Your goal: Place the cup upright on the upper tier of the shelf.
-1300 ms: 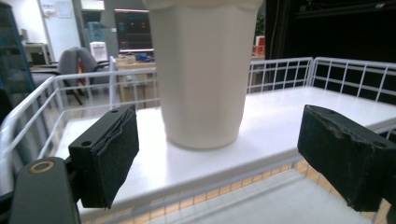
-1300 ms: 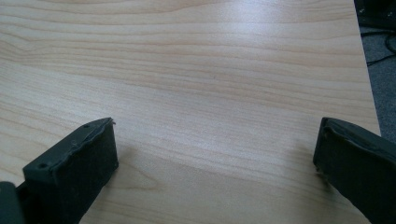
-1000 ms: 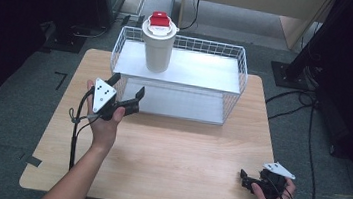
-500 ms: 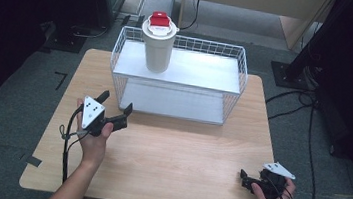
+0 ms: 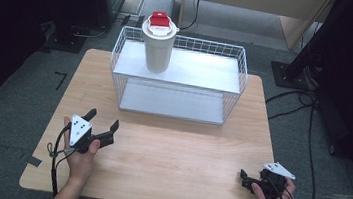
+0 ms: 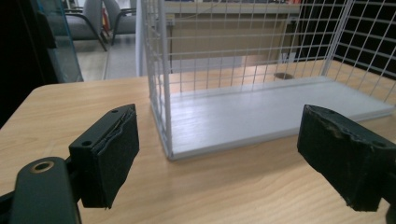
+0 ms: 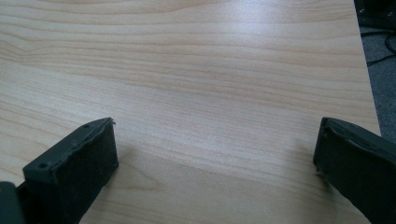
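You had drawn your left claw [image 5: 102, 130] back from the wire basket [image 5: 238, 66] toward the counter's [image 5: 172, 159] 8 o'clock corner, jaws spread and empty, facing the basket's near left corner in the left gripper view. That retreat suggested the cup's placement was finished. The white cup [image 5: 156, 52] with its red lid [image 5: 159, 19] stood upright on the basket's upper shelf, at 11 o'clock; the lower shelf [image 6: 261, 116] held nothing. Your right claw [image 5: 247, 181] had stayed at 5 o'clock, jaws spread over bare wood.
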A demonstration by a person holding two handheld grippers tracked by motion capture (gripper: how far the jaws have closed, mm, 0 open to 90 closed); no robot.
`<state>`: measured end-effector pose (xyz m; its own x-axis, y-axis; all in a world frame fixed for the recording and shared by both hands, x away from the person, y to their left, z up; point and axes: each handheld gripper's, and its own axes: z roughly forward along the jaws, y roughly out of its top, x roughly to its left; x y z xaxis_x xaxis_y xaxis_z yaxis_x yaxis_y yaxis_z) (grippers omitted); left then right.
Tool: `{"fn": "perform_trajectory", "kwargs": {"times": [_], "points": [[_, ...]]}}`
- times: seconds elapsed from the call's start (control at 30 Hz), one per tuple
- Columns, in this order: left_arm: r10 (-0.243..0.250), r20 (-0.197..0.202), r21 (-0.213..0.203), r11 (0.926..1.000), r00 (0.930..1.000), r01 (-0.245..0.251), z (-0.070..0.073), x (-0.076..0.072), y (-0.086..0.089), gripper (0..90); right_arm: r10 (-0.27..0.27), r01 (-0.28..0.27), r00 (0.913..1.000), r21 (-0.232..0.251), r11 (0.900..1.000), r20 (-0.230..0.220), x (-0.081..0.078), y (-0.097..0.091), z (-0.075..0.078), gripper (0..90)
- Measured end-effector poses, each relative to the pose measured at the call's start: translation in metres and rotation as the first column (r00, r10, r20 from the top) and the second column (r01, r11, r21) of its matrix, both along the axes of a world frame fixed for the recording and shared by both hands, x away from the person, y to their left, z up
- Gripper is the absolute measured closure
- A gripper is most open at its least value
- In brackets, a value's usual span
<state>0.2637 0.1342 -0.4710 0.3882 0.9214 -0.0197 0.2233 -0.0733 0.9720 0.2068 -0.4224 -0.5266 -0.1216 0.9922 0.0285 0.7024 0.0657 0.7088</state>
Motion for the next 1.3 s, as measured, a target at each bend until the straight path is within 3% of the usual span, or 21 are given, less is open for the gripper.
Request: {"fn": "perform_trajectory", "kwargs": {"times": [0.37,0.5,0.73,0.83,0.93,0.97,1.03,1.2,1.27,1.3], "points": [[0.026,-0.079,0.087,0.996,0.9965,-0.019,-0.025,-0.02,0.018,13.6,0.0,0.0,1.0,-0.001,1.0,0.001,0.0,0.0,0.0,0.0],[0.011,-0.144,0.132,0.9912,0.9895,0.008,-0.033,-0.023,0.03,13.5,0.0,0.0,1.0,0.0,1.0,0.001,0.0,0.0,0.0,0.0],[0.018,-0.201,0.174,0.9846,0.9795,0.018,-0.04,-0.03,0.04,13.4,0.0,0.0,1.0,-0.001,1.0,0.001,0.0,0.0,0.0,0.0],[0.031,-0.228,0.2,0.9796,0.9731,0.016,-0.041,-0.032,0.043,13.4,0.0,0.0,1.0,-0.001,1.0,0.001,0.0,0.0,0.0,0.0],[0.059,-0.27,0.222,0.975,0.961,0.003,-0.042,-0.033,0.049,13.4,0.0,0.0,1.0,-0.001,1.0,0.001,0.0,0.0,0.0,0.0],[0.059,-0.27,0.222,0.975,0.961,0.003,-0.042,-0.033,0.049,13.4,0.0,0.0,1.0,-0.001,1.0,0.001,0.0,0.0,0.0,0.0],[0.08,-0.299,0.239,0.971,0.9509,-0.007,-0.043,-0.031,0.054,13.4,0.0,0.0,1.0,-0.001,1.0,0.001,0.0,0.0,0.0,0.0],[0.115,-0.327,0.262,0.9646,0.938,-0.027,-0.044,-0.034,0.064,13.4,0.0,0.0,1.0,-0.001,1.0,0.001,0.0,0.0,0.0,0.0],[0.13,-0.345,0.286,0.9577,0.9296,-0.027,-0.044,-0.036,0.067,13.3,0.0,0.0,1.0,-0.001,1.0,0.001,0.0,0.0,0.0,0.0],[0.133,-0.369,0.288,0.9573,0.9197,-0.022,-0.045,-0.036,0.07,12.9,0.0,0.0,1.0,-0.001,1.0,0.001,0.0,0.0,0.0,0.0]]}}
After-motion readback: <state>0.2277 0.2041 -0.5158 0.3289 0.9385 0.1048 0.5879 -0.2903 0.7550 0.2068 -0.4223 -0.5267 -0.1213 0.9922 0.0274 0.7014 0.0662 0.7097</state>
